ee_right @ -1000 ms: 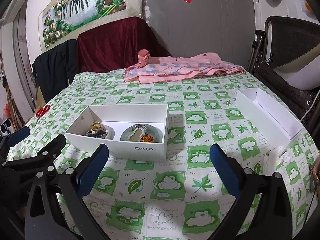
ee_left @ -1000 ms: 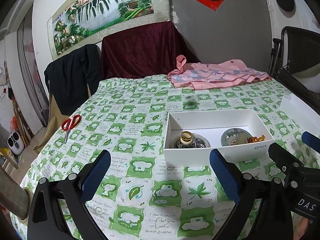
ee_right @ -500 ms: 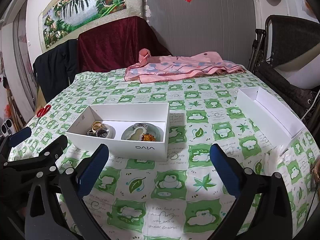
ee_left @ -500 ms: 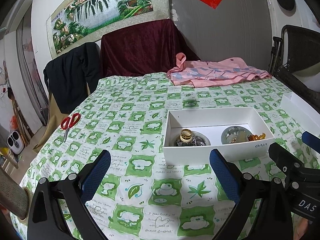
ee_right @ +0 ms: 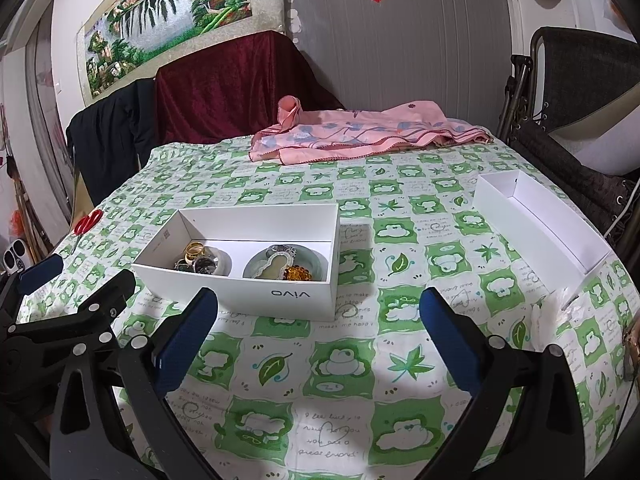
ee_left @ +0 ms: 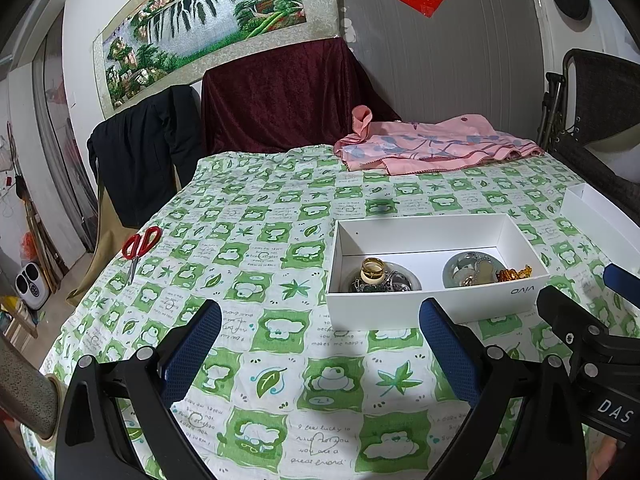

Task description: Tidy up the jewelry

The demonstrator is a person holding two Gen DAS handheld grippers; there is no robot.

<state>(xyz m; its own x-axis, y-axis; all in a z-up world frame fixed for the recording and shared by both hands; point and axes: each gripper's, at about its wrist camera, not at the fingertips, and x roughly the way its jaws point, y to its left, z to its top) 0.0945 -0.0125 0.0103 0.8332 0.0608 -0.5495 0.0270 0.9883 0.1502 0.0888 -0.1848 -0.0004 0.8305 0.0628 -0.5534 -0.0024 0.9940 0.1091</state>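
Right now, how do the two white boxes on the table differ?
The vivo box holds two small dishes of jewelry; the second box looks empty. The vivo box lies near the left gripper, the second box toward the table's right edge. Both are white, rectangular and open-topped.

Green-and-white patterned tablecloth point(ee_left: 280, 360) covers counter; red-handled scissors point(ee_left: 140, 245) near its left edge, pink cloth point(ee_left: 432, 148) at far edge, waterfall painting point(ee_left: 216, 20) on wall, maroon drape point(ee_left: 288, 96) below.

Open white box point(ee_right: 256, 292), centre-left of frame: left dish point(ee_right: 218, 266) piled with gold and dark rings point(ee_right: 195, 249), right dish point(ee_right: 280, 266) holding pale pendant and amber beads point(ee_right: 299, 273).
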